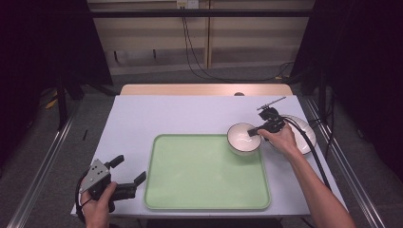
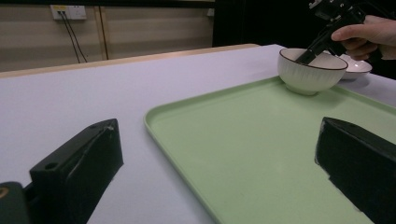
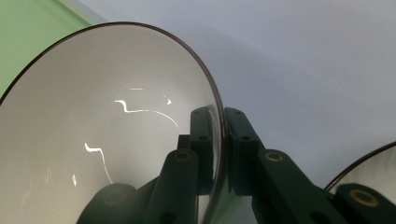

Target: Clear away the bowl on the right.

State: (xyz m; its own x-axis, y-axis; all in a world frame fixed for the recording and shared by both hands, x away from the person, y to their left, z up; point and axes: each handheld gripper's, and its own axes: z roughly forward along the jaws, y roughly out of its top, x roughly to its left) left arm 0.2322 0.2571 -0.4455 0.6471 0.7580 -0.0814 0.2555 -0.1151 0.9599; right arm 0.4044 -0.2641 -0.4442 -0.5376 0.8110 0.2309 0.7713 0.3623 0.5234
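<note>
White bowl (image 1: 244,138) sits at the green tray's (image 1: 204,199) 2 o'clock corner, the right gripper's (image 1: 253,132) fingers clamped on its rim. Judged placed, release outstanding. A plate (image 1: 304,137) waits at 3 o'clock. Left gripper (image 1: 129,172) idles, fingers apart.

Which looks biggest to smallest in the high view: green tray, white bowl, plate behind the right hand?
1. Green tray, by far the largest.
2. Plate, though the hand and right tool cover part of it.
3. White bowl, slightly smaller than the plate, held at the rim by that tool.
</note>
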